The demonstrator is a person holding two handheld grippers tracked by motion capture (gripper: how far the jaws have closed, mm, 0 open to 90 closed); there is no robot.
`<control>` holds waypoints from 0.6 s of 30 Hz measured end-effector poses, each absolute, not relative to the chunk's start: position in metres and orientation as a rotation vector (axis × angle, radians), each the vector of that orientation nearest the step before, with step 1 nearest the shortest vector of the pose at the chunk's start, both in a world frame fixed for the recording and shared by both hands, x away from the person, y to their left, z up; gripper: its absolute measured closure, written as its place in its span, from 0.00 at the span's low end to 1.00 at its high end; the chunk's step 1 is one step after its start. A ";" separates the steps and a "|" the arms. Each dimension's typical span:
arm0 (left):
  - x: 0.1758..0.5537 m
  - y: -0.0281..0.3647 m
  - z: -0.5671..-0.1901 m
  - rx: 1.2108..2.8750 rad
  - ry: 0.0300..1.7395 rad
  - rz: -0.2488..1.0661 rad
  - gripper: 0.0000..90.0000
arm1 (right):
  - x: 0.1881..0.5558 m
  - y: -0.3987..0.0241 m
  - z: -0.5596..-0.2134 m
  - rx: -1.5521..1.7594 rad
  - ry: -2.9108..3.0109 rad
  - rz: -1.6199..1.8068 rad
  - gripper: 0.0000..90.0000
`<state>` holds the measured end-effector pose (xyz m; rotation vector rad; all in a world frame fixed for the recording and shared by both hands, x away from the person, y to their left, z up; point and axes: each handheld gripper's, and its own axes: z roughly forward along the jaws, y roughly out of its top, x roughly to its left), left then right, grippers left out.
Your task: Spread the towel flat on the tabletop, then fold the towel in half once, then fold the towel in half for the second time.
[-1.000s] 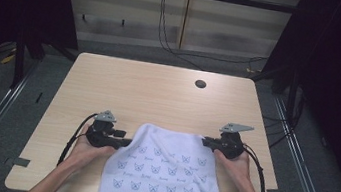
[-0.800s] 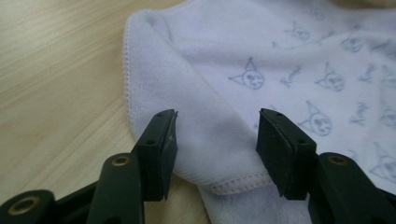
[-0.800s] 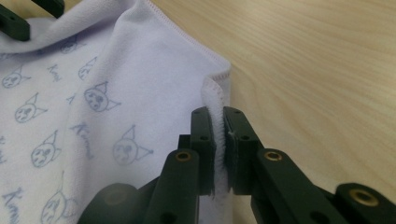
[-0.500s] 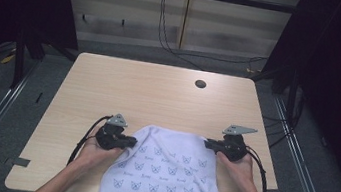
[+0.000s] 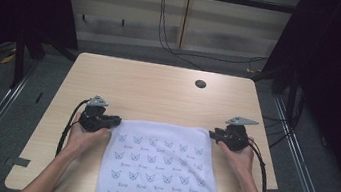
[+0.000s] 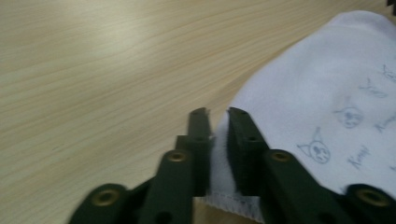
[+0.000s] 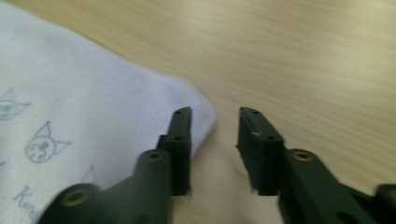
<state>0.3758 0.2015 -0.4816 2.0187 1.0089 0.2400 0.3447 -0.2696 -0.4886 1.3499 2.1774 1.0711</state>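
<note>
The white cloth [image 5: 161, 168] printed with small cat faces lies flat on the tabletop [image 5: 148, 93], its far edge running across between the two tools and its near end hanging over the tabletop's front edge; its long axis runs from the person outward. The left tool [image 5: 115, 121] sits at the far left corner of the cloth, the right tool [image 5: 212, 135] at the far right corner, each tool pointing inward along the far edge, so each hand is nearest to its own corner. The jaws of both tools have just been opening. In the left gripper view the left tool [image 6: 218, 116] stands slightly spread with the hemmed corner of the cloth [image 6: 327, 107] between the jaws; the pads appear not to press on it. In the right gripper view the right tool [image 7: 215, 116] stands wider, with bare wood in the gap; the corner of the cloth [image 7: 93, 107] lies beside and partly under the jaw at the left of that view, not between the jaws. The high view gives the overall lie of the cloth and the symmetry of the two hands, which the gripper views cannot; the gripper views give the jaw gaps and the cloth's place relative to them, which the high view leaves too small to read. A round hole [image 5: 200, 84] marks the far part of the tabletop, well apart from the cloth.
</note>
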 end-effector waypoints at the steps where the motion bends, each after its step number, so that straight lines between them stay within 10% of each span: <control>1: 0.378 0.206 -0.481 2.002 1.023 0.248 0.72 | 0.345 -0.274 -0.487 1.370 2.159 1.105 0.64; 18: 0.389 0.232 -0.493 1.949 1.060 0.095 0.61 | 0.373 -0.249 -0.488 1.309 2.272 1.155 0.64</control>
